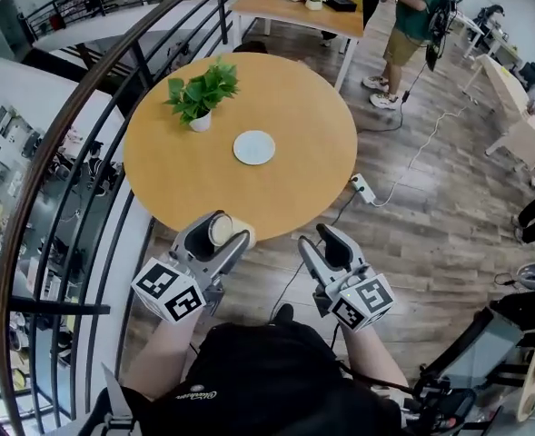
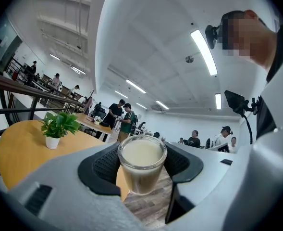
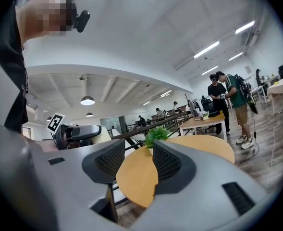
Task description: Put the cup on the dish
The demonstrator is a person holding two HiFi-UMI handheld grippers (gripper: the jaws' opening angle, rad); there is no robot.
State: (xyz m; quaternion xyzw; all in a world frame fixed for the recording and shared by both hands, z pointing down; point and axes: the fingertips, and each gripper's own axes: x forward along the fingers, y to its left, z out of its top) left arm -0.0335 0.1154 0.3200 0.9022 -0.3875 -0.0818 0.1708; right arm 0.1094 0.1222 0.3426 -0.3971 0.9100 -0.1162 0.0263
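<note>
A clear glass cup (image 2: 141, 163) of milky drink sits upright between the dark pads of my left gripper (image 2: 142, 167), which is shut on it. In the head view that gripper (image 1: 228, 235) holds the cup (image 1: 220, 231) in the air just over the near edge of the round wooden table (image 1: 285, 189). The white dish (image 1: 253, 147) lies bare near the table's middle, well beyond the cup. My right gripper (image 1: 322, 242) hovers off the table's near edge, to the right of the left one. It (image 3: 137, 159) is open with nothing between its pads.
A small potted plant (image 1: 201, 94) stands at the table's far left, beside the dish. A curved black railing (image 1: 76, 143) runs along the left. A power strip (image 1: 363, 188) and cable lie on the wooden floor at right. People stand by a far table (image 1: 294, 5).
</note>
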